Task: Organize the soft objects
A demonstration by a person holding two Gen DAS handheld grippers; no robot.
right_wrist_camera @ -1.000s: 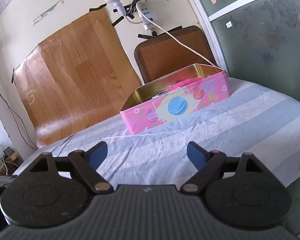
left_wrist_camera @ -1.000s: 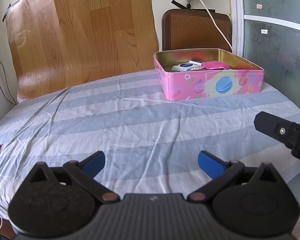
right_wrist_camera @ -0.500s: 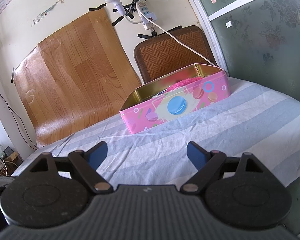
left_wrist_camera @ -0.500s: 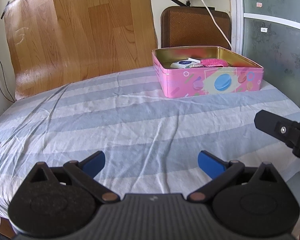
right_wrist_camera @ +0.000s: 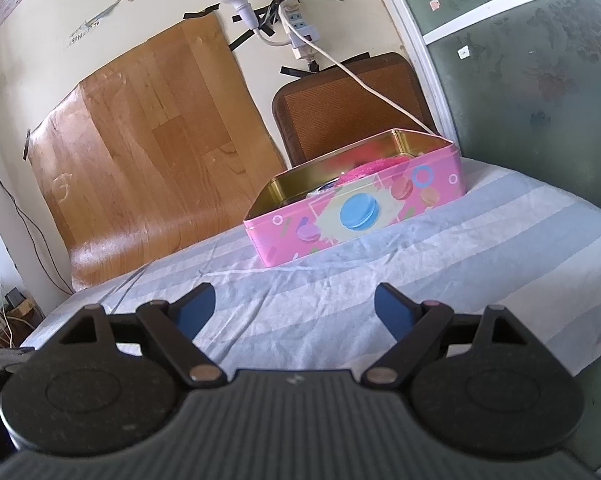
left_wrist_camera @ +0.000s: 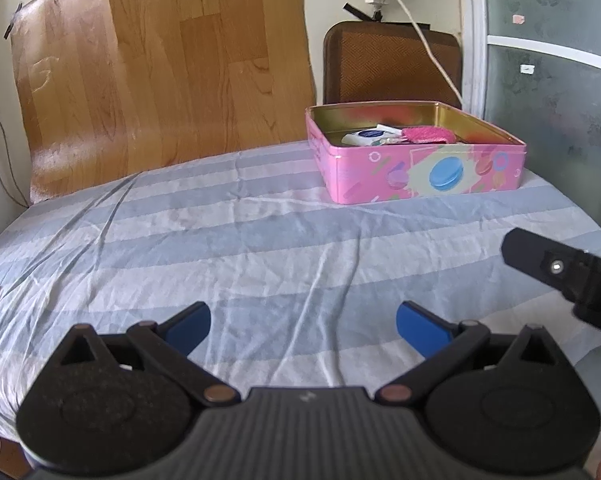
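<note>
Both tools are empty with jaws spread wide: the left gripper [left_wrist_camera: 303,326] hangs over the near edge of the bed [left_wrist_camera: 228,264], and the right gripper [right_wrist_camera: 294,308] hangs over the same edge further right. No loose soft item shows anywhere on the striped sheet, so the sorting looks finished or close to it, as far as these views reach. The pink tin [left_wrist_camera: 416,176] stands lidless near the bed's far right corner, well apart from both grippers. Inside it a fuzzy pink cloth [left_wrist_camera: 426,135] lies bunched against a white packet with a blue label [left_wrist_camera: 362,136]; whether anything lies beneath them cannot be told
</note>
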